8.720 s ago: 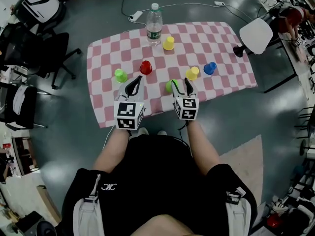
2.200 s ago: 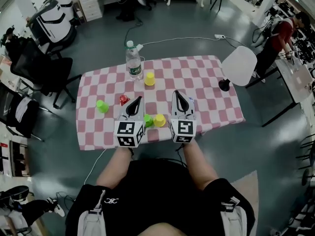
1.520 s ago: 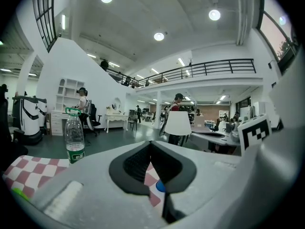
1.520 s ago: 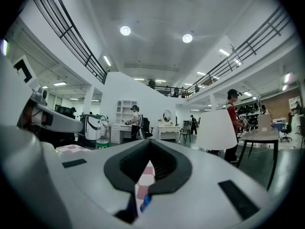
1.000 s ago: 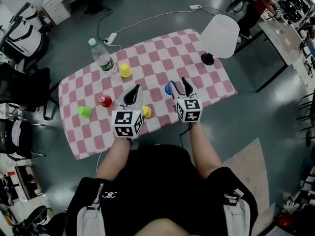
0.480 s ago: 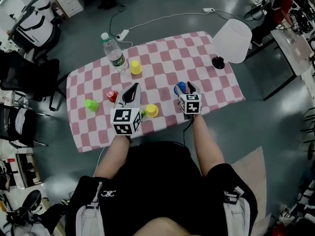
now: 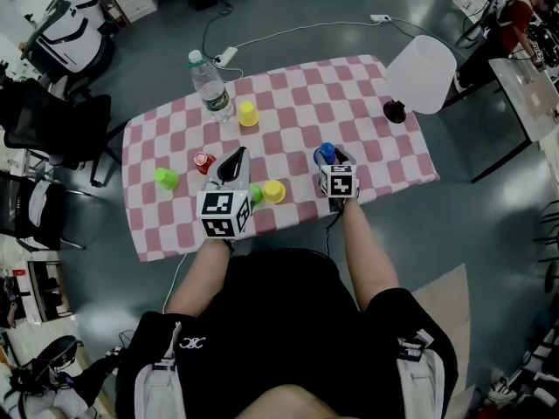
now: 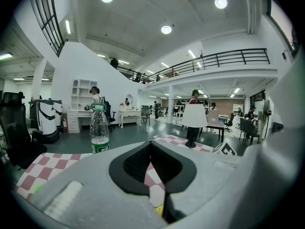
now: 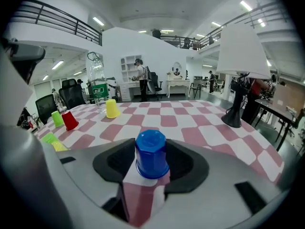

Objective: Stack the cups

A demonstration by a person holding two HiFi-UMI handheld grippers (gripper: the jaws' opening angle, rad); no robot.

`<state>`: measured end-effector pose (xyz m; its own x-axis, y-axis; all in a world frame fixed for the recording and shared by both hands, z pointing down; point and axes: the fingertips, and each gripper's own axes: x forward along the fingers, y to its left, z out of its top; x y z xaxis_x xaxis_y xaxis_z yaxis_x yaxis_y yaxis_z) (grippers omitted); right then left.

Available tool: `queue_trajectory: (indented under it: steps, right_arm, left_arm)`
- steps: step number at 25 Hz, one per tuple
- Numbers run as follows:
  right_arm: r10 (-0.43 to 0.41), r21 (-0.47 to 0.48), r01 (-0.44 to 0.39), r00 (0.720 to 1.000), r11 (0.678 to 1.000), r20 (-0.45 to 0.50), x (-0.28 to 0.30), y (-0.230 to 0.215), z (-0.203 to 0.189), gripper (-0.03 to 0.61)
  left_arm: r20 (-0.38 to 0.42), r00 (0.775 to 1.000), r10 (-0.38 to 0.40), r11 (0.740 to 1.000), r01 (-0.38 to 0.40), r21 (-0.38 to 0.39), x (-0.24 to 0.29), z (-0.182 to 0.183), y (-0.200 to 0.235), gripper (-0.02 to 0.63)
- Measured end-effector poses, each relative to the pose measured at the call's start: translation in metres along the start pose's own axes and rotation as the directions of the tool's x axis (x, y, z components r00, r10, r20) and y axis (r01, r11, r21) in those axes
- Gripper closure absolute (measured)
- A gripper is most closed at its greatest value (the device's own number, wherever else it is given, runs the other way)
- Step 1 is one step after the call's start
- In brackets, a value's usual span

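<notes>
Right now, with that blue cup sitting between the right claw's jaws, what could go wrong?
The right gripper has just been closing its jaws, with the upside-down blue cup between them; the tapered cup could slip out or tip. The left gripper hangs shut by the yellow cup and green cup near the table edge; a stray move might knock them off.

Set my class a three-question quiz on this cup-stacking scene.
1. True or false: the white-shaded lamp stands on the pink-checked tablecloth.
2. Which colour of cup stands between the right hand-held gripper's jaws? A red, B blue, C green.
3. Fill in: the cup nearest the clear plastic water bottle is ____.
Key: 1 true; 2 B, the upturned blue plastic cup; 3 yellow, the yellow plastic cup.
</notes>
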<state>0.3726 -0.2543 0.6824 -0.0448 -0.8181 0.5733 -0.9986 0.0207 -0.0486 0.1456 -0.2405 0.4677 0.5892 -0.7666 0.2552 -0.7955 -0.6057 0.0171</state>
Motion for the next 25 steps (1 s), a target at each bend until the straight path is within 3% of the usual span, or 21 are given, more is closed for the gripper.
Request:
queue_trajectory:
  steps: [17, 25]
  right_arm:
    - [0.035, -0.057, -0.027, 0.989, 0.998, 0.142, -0.055, 0.015, 0.054, 0.376]
    - [0.096, -0.084, -0.085, 0.986, 0.993, 0.134, -0.075, 0.042, 0.050, 0.376]
  left_arm:
    - [0.016, 1.000, 0.001, 1.000, -0.001, -0.006, -0.022, -0.001, -0.006, 0.598]
    - [0.012, 1.000, 0.010, 1.000, -0.010, -0.021, -0.035, -0.006, -0.003, 0.598]
